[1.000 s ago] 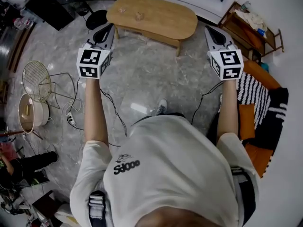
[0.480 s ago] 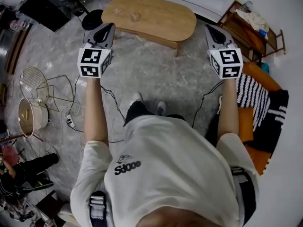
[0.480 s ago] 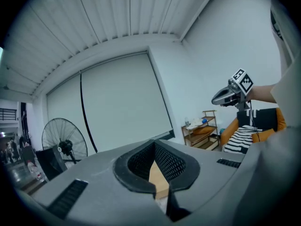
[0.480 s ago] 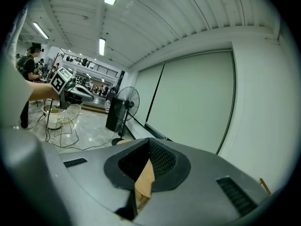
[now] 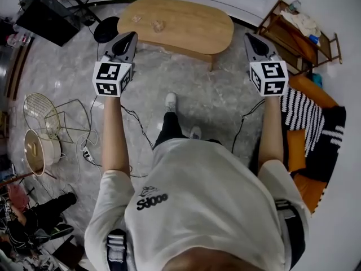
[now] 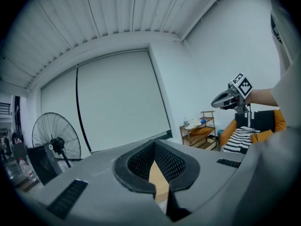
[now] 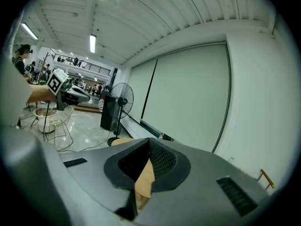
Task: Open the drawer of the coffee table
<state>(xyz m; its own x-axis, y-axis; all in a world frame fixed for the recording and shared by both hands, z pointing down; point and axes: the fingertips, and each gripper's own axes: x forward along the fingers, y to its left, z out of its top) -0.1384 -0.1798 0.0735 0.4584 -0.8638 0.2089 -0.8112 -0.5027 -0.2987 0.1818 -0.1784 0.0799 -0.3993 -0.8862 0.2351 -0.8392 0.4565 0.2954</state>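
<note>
Nearest, two outstretched arms. At their ends, left gripper [image 5: 130, 37] and right gripper [image 5: 249, 38], each with jaws pressed together and empty, held above the marble floor [image 5: 214, 95]. Farther on, between the two tips, wooden coffee table [image 5: 180, 21], untouched; drawer not discernible. Beyond, fan [image 6: 52, 144] and shelf [image 5: 293, 33].

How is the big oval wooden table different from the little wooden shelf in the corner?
The light oval wooden coffee table has a rounded flat top; the darker brown wooden shelf rack is boxy with open tiers. The table is wider than the rack. The table holds two small bits; the rack carries a pale crumpled cloth. Both are wooden.
</note>
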